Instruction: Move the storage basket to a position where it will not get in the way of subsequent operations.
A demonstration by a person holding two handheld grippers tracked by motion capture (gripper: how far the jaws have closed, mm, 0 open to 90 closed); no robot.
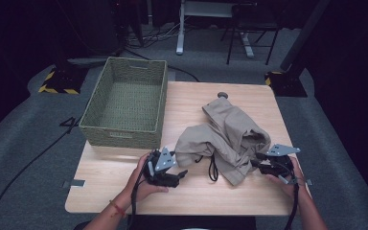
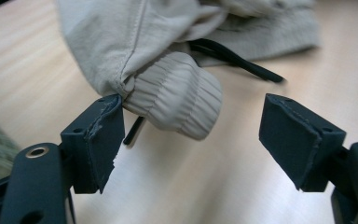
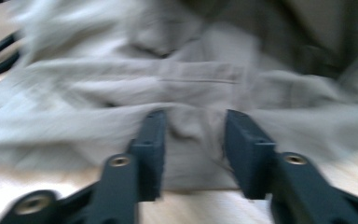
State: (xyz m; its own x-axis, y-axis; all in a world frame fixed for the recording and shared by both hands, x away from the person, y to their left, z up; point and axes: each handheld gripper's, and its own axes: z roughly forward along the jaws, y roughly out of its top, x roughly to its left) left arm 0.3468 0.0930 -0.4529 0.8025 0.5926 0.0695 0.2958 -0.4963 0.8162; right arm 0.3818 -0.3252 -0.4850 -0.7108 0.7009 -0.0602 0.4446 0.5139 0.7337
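A crumpled beige garment (image 1: 230,129) with a black drawstring (image 1: 213,170) lies on the right half of the wooden table (image 1: 120,172). My left gripper (image 1: 181,175) is at the garment's near left corner, held in a hand. In the left gripper view, my left gripper (image 2: 191,100) is wide open, and a ribbed cuff (image 2: 177,93) lies just ahead between its jaws, close to the left one. My right gripper (image 1: 258,162) is at the garment's near right edge. The blurred right gripper view shows my right gripper (image 3: 193,114) with its jaws narrowed around a fold of the cloth (image 3: 191,79).
An empty woven basket (image 1: 122,136) stands at the table's back left, close to my left gripper. Bare tabletop runs along the near edge. Beyond the table are grey carpet, cables and dark stands.
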